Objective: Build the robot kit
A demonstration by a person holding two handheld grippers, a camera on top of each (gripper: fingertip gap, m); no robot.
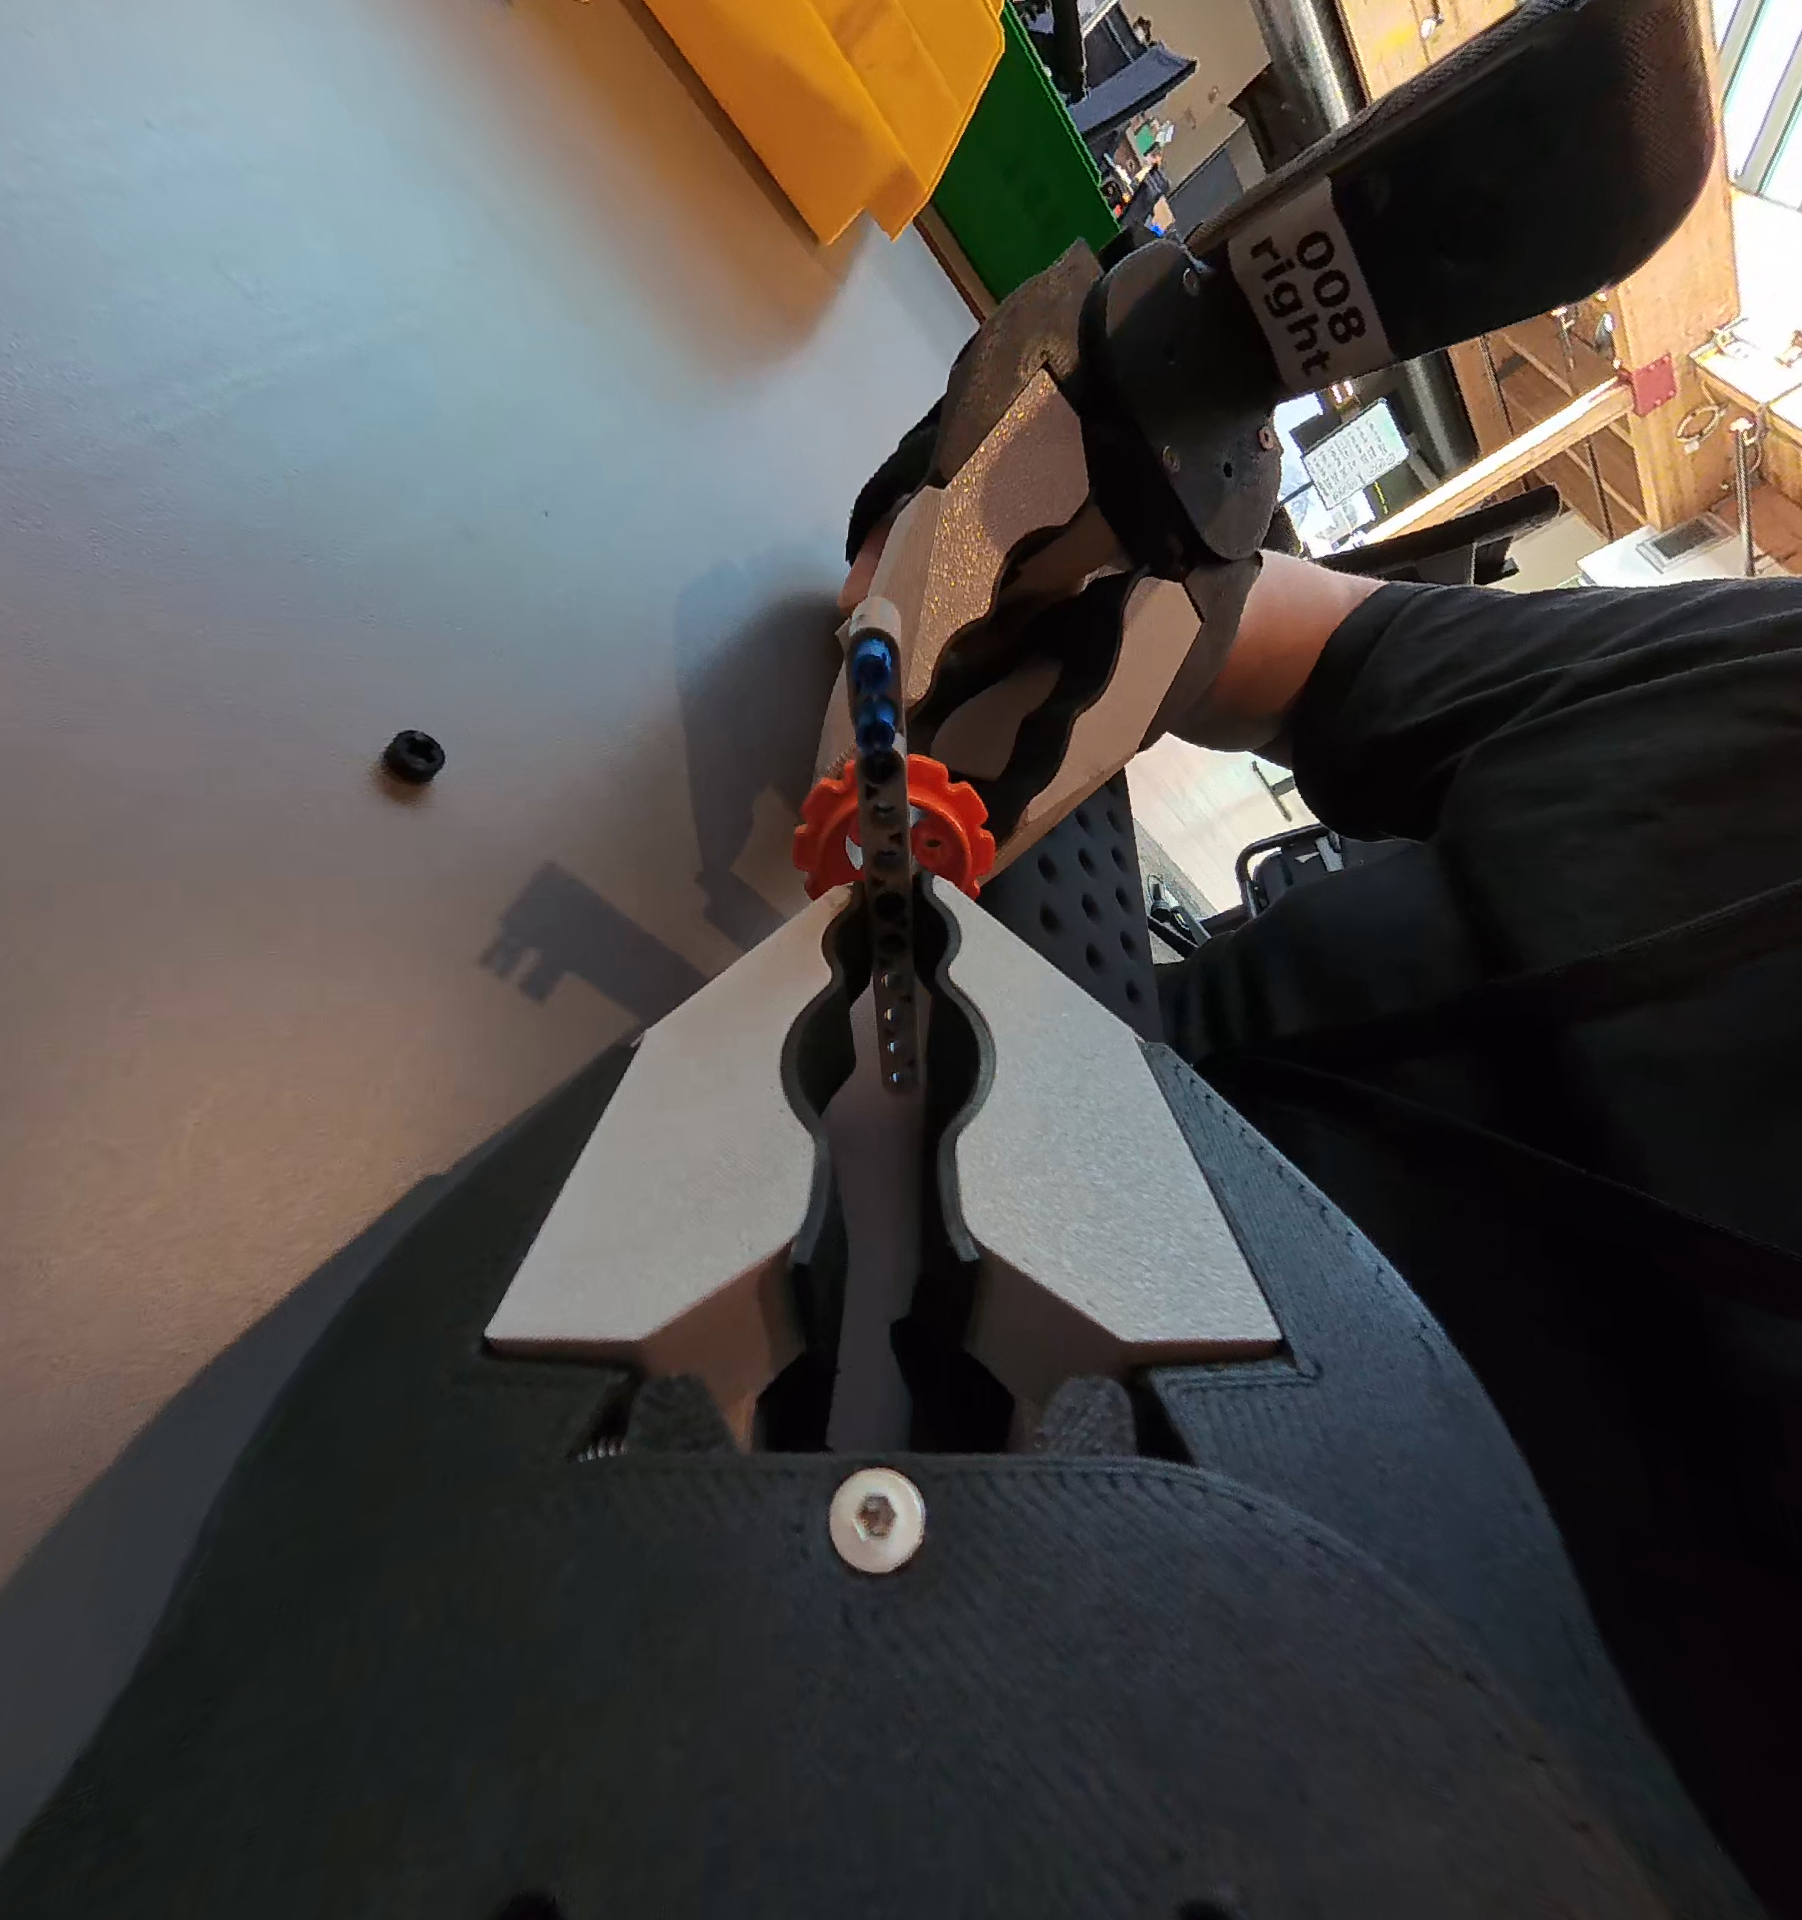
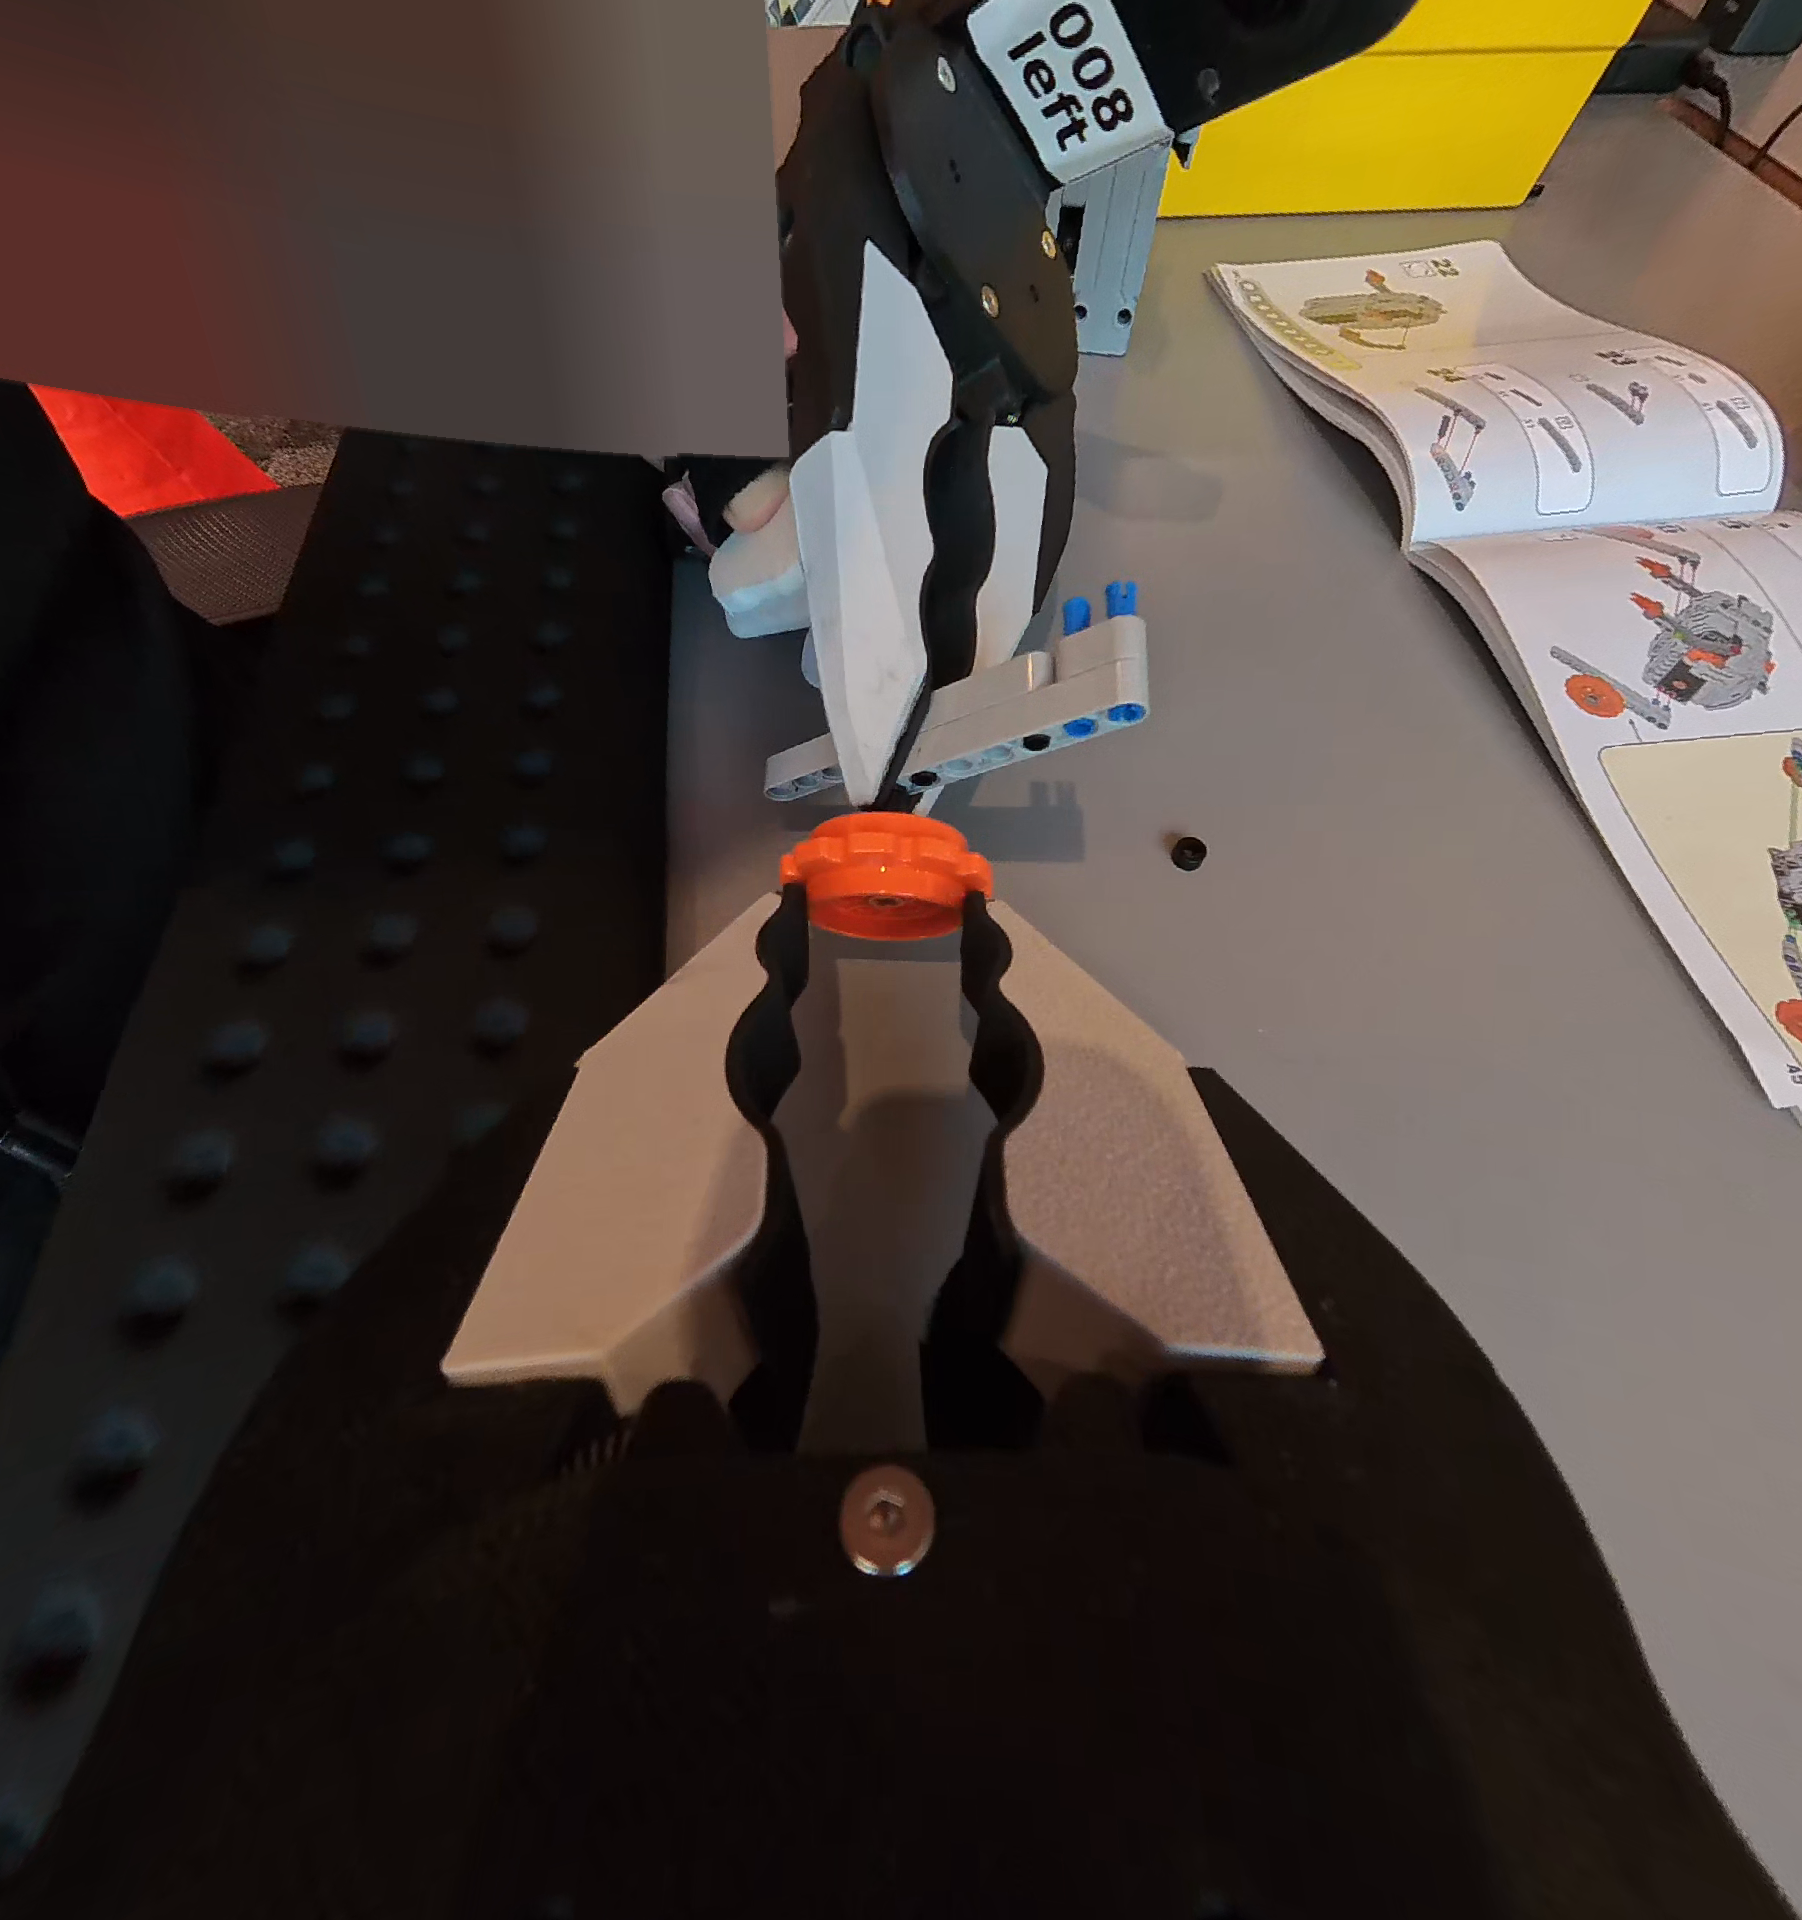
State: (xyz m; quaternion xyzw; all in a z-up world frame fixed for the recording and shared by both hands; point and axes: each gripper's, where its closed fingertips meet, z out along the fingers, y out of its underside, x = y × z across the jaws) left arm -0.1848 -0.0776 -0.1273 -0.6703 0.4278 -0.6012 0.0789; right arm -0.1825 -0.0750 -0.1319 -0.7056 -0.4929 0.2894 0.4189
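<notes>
Orange gear (image 2: 884, 891) pinched in right gripper (image 2: 884, 914), touching grey holed beam (image 2: 990, 732) clamped by left gripper (image 1: 889, 914) above surface (image 2: 1292, 935) near edge. Best kept square, pressed gently.

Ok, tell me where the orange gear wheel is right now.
The orange gear wheel sits clamped between the right gripper fingertips at the centre of the right wrist view, right under the grey beam that the left gripper holds.

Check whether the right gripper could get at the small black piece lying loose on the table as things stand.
Probably not yet: the right gripper is shut on the orange gear, so its jaws are full. The path looks free, though; the small black piece lies alone on the grey table.
</notes>
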